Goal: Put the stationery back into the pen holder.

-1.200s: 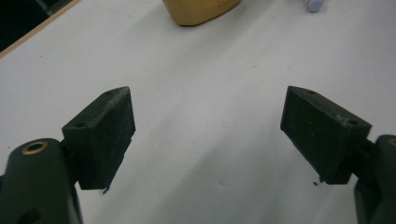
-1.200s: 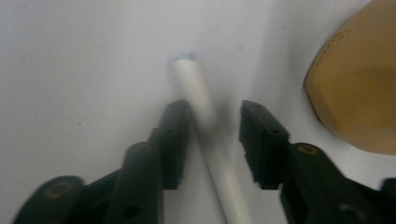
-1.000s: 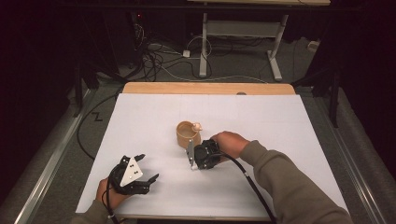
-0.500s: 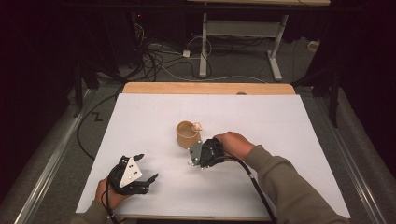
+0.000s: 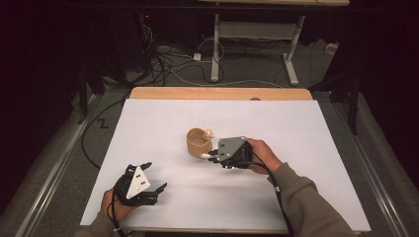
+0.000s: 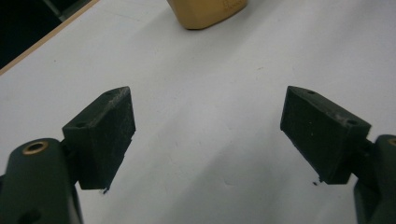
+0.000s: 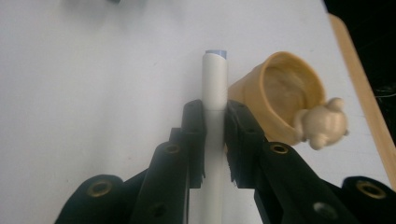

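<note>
The right gripper (image 5: 213,156), which a second ago sat closer in against the tan cup (image 5: 198,140), has drawn back a little toward five o'clock and now stands just beside the cup's near wall; I judge the pen is being carried clear or lined up for the cup rather than resting in it. The cup itself has not moved — it stands upright on the white table (image 5: 296,148), a little short of centre, with a small bear figure (image 5: 209,133) perched on its rim at about two o'clock. The right gripper view gives what the high view cannot: the two black jaws are pressed tight on a white pen (image 7: 215,116), whose capped tip, edged in pale blue, pokes out past them toward twelve o'clock, with the cup (image 7: 280,100) off to its two o'clock and the bear (image 7: 323,122) hanging on the rim's near side. From above, that pen is no more than a pale stub at the jaw tips. The left gripper (image 5: 150,185) lies well apart at the table's seven o'clock corner, unmoved; its own view shows the jaws spread wide with nothing between them, only bare table, and the cup's base (image 6: 208,11) at twelve o'clock.
</note>
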`<state>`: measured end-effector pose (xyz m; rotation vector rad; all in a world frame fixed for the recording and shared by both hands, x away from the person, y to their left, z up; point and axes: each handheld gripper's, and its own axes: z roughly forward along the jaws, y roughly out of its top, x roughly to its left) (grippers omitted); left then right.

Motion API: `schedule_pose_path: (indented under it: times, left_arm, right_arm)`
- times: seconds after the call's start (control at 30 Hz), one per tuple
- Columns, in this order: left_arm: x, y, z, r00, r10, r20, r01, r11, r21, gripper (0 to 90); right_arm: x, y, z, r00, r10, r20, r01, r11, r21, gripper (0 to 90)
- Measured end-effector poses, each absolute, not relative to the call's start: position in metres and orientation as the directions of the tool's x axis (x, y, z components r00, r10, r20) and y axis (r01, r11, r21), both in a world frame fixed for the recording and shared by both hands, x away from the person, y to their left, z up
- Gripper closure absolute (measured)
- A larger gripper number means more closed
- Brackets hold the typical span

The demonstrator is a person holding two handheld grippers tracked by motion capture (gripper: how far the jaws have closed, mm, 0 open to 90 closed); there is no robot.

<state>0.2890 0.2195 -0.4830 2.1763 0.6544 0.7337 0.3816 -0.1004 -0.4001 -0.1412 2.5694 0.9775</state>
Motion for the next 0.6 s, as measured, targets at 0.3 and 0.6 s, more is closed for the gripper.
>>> schedule_pose_path:
  times: [0.3, 0.6]
  left_arm:
    - [0.289, 0.221, -0.482, 0.700, 0.648, 0.300, 0.223, -0.598, 0.770, 17.2]
    - [0.290, 0.219, -0.483, 0.700, 0.648, 0.300, 0.228, -0.600, 0.767, 17.2]
  right_arm:
    - [0.377, -0.121, -0.397, -0.921, 0.183, -0.345, -0.156, 0.638, 0.754, 79.1]
    - [0.370, -0.136, -0.402, -0.909, 0.296, -0.292, -0.106, 0.514, 0.851, 79.0]
